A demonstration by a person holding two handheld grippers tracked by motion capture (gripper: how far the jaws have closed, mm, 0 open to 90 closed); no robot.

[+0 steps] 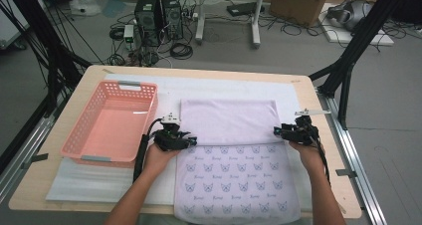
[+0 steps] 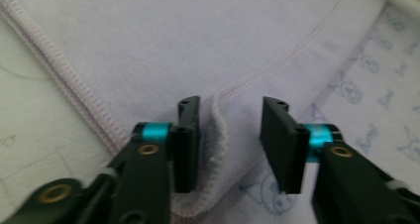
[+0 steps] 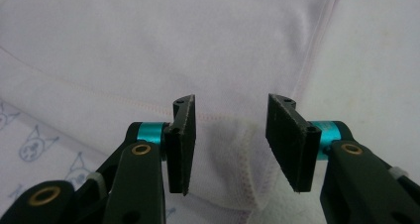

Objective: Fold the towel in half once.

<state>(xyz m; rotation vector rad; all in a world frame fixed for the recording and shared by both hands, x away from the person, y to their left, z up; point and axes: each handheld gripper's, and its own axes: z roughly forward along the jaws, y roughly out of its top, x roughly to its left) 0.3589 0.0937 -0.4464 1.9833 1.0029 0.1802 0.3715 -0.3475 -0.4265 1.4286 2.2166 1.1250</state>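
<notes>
A lilac towel lies on the table, its far half (image 1: 229,120) folded toward me plain side up over the cat-printed near half (image 1: 234,182). My left gripper (image 1: 191,141) sits at the fold's left corner and my right gripper (image 1: 275,131) at its right corner. In the left gripper view, the left gripper (image 2: 230,135) is open, its jaws either side of the stitched corner (image 2: 220,130), with print (image 2: 376,85) beneath. In the right gripper view, the right gripper (image 3: 230,135) is open too, straddling the hemmed corner (image 3: 237,169).
An empty pink basket (image 1: 79,130) stands at the left, close beside my left hand. A white foam mat (image 1: 89,182) covers most of the wooden table (image 1: 35,185). Black frame posts stand at both sides, and computers and cables sit on the floor beyond.
</notes>
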